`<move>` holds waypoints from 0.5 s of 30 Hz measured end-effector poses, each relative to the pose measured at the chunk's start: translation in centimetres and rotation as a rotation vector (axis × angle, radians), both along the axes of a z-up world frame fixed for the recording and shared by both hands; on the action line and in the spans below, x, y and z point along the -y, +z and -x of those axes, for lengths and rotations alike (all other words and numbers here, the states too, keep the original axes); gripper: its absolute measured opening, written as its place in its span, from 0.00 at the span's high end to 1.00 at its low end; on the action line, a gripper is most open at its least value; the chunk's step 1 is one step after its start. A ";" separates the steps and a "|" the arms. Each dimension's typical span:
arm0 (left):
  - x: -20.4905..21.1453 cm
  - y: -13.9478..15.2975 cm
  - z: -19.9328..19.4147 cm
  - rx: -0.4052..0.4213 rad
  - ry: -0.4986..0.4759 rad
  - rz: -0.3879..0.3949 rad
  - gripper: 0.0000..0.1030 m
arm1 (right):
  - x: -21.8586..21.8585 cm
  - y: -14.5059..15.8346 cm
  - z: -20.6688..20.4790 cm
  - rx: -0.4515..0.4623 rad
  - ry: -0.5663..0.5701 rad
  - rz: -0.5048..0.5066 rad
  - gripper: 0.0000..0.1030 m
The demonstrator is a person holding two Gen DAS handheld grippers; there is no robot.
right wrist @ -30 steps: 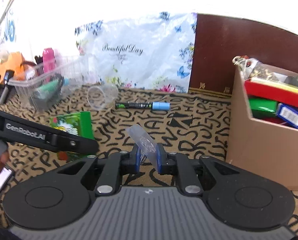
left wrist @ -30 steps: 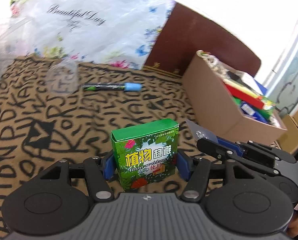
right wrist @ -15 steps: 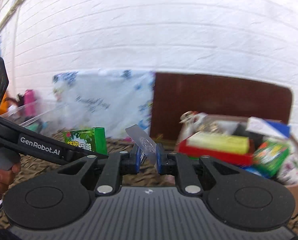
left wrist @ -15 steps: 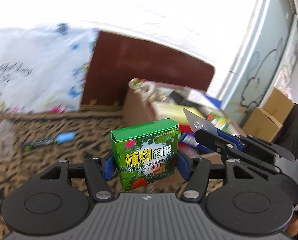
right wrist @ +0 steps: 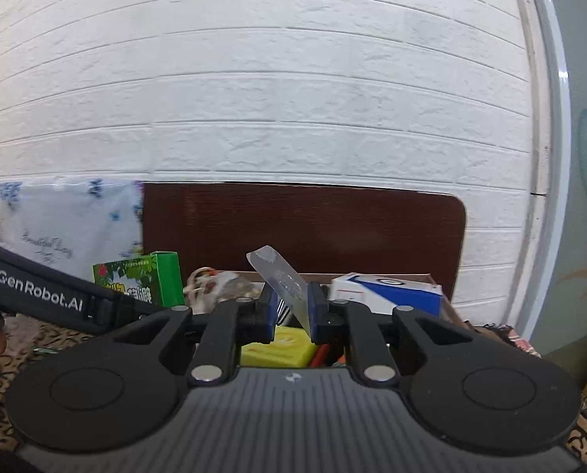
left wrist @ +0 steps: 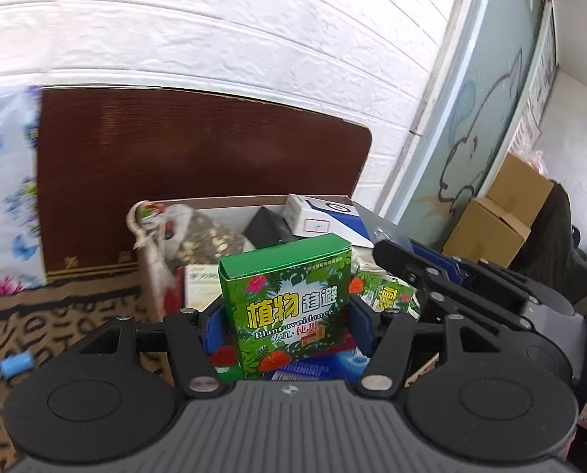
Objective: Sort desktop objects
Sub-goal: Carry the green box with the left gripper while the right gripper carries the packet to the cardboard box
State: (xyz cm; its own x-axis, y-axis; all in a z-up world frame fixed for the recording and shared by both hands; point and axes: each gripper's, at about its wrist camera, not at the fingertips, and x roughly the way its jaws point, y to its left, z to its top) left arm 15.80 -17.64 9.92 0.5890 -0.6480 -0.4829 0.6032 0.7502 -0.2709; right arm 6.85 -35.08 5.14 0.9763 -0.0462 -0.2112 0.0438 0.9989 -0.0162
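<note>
On the green cardboard box with a jungle leaf print (left wrist: 289,307), large yellow and white Chinese characters and the English words "Plant avoidance" are printed. "GenRobot.AI" is written in white on the black arm of the left gripper (right wrist: 41,299). Cursive lettering, too faint to be read, is seen on the white floral plastic bag (right wrist: 49,244).

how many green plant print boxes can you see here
2. One green box is clamped in the left gripper above the cardboard box. A similar green pack lies inside, right of it. More may be hidden beneath.
</note>
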 end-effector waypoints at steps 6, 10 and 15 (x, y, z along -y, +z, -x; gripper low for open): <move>1.8 -1.2 -2.2 0.003 0.028 -0.011 0.37 | 1.6 -1.4 -3.1 -0.035 -0.034 0.034 0.86; 1.0 -1.9 -2.9 -0.027 0.026 0.027 0.04 | 1.3 -2.6 -4.3 -0.085 -0.049 0.156 0.71; 0.2 -2.4 -2.8 -0.022 0.034 0.047 0.03 | 1.0 -2.8 -2.9 -0.035 -0.068 0.216 0.38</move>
